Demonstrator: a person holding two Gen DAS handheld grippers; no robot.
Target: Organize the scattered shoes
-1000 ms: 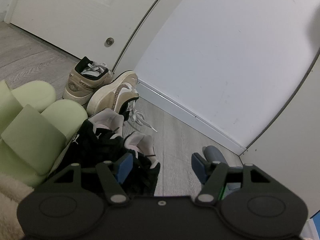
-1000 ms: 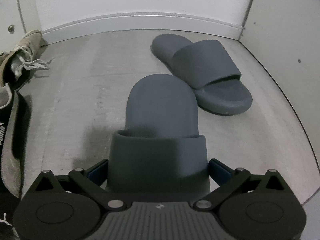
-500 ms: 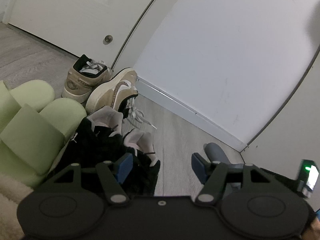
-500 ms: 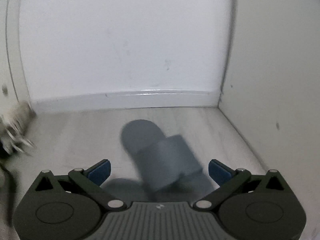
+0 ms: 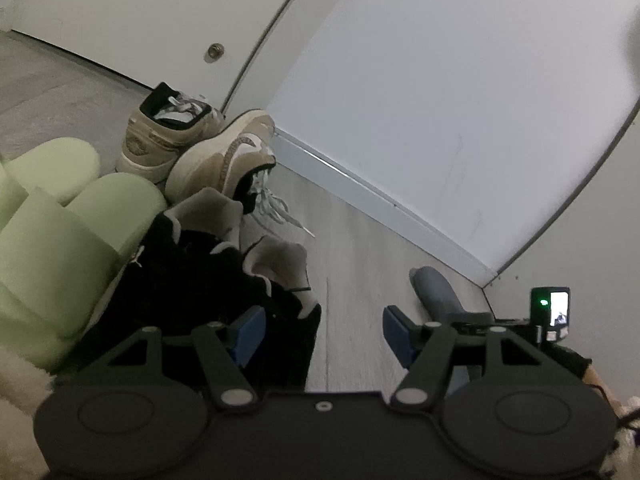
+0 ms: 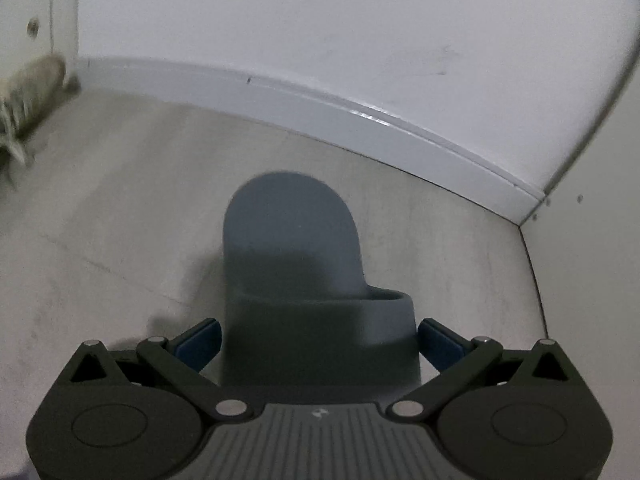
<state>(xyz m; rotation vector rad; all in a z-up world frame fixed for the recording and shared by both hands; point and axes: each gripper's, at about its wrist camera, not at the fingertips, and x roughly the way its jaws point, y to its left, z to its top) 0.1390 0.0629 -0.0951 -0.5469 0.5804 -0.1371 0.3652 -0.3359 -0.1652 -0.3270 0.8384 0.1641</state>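
A grey slide (image 6: pixel 292 240) lies on the floor with its toe toward the wall. My right gripper (image 6: pixel 320 340) is open, one finger on each side of the slide's strap. In the left wrist view the toe of the grey slide (image 5: pixel 434 292) shows near the corner, with the right gripper's body (image 5: pixel 550 308) beside it. My left gripper (image 5: pixel 322 330) is open and holds nothing, just right of a pair of black sneakers (image 5: pixel 192 272). Two tan sneakers (image 5: pixel 172 140) (image 5: pixel 228 160) lie by the door frame, the nearer one tipped on its side with loose laces.
Pale green slides (image 5: pixel 52 232) lie left of the black sneakers, with a fluffy white item (image 5: pixel 16 400) at the bottom left. A white door (image 5: pixel 120 8) and a wall with a baseboard (image 5: pixel 380 200) close the back. A side wall (image 6: pixel 592 280) forms a corner at right.
My right gripper left the nearer grey slide, swung up past the wall, and now straddles a grey slide close to the corner. It has come into the left wrist view. The left gripper barely moved.
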